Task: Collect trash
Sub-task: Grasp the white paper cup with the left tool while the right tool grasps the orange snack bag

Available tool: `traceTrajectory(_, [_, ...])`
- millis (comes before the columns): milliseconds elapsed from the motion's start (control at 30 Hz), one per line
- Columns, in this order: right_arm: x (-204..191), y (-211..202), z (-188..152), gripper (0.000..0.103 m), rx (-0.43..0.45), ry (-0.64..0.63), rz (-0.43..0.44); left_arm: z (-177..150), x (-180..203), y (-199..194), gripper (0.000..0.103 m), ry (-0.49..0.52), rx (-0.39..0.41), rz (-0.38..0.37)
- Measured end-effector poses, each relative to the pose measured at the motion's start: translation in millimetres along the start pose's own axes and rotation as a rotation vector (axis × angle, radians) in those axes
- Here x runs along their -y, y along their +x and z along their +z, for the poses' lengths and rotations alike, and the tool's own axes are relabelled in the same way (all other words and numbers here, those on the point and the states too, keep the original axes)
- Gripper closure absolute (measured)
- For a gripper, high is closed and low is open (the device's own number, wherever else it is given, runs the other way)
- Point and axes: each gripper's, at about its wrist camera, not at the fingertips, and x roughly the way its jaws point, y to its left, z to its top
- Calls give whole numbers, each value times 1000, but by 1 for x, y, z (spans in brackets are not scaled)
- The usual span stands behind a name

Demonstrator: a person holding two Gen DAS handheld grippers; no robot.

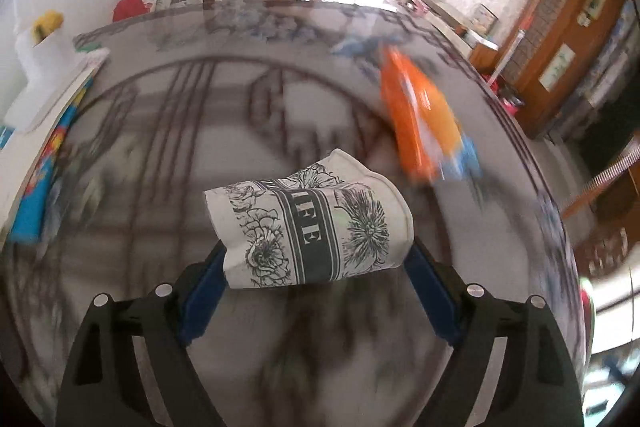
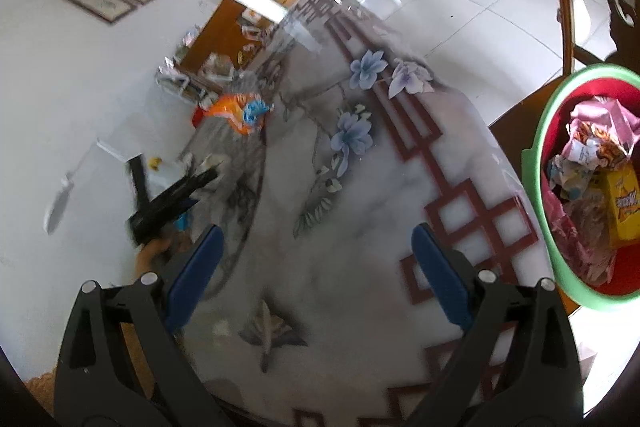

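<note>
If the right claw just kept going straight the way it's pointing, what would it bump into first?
Probably just the bare flowery tabletop. The right claw is open with nothing between its fingers, and it tilts down toward the table. The green trash tub sits off to the side, out of its line.

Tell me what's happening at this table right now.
A person is clearing trash off a patterned table with a hand-held gripper in each hand. The left hand-held gripper has a crushed paper cup between its blue pads, which appear to press on both of its ends. The right hand-held gripper is open and empty above the table. An orange snack wrapper is still lying on the table, and a green-rimmed bin at the table's edge already holds wrappers.
</note>
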Motion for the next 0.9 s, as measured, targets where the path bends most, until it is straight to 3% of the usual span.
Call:
traceTrajectory(167, [-35, 35, 12, 9, -81, -172, -72, -80, -22, -47, 22, -54, -50, -69])
traceTrajectory(233, [-65, 53, 31, 10, -41, -296, -114, -107, -28, -56, 21, -93, -57, -99])
traceTrajectory(300, [-90, 79, 51, 8, -26, -386, -147, -126, -25, -62, 21, -68, -23, -75])
traceTrajectory(333, [-100, 94, 60, 7, -35, -412, -157, -128, -21, -61, 21, -41, -21, -58])
traceTrajectory(467, [-140, 170, 97, 7, -50, -520, -248, -117, -12, -61, 21, -29, -14, -119])
traceTrajectory(533, [-158, 210, 111, 7, -53, -580, -312, -116, -8, -64, 21, 4, 6, -98])
traceTrajectory(767, [-190, 311, 120, 8, -122, -712, -486, -108, -9, -75, 21, 13, 44, -108])
traceTrajectory(800, [-189, 320, 120, 11, -129, -715, -506, -109, -9, -77, 21, 17, 48, -107])
traceTrajectory(833, [-189, 324, 120, 27, -128, -715, -512, -108, -9, -78, 21, 16, 51, -110])
traceTrajectory(867, [-188, 327, 119, 36, -130, -711, -512, -108, -10, -79, 21, 11, 51, -116])
traceTrajectory(900, [-188, 328, 118, 36, -129, -706, -508, -109, -12, -80, 21, 5, 50, -118])
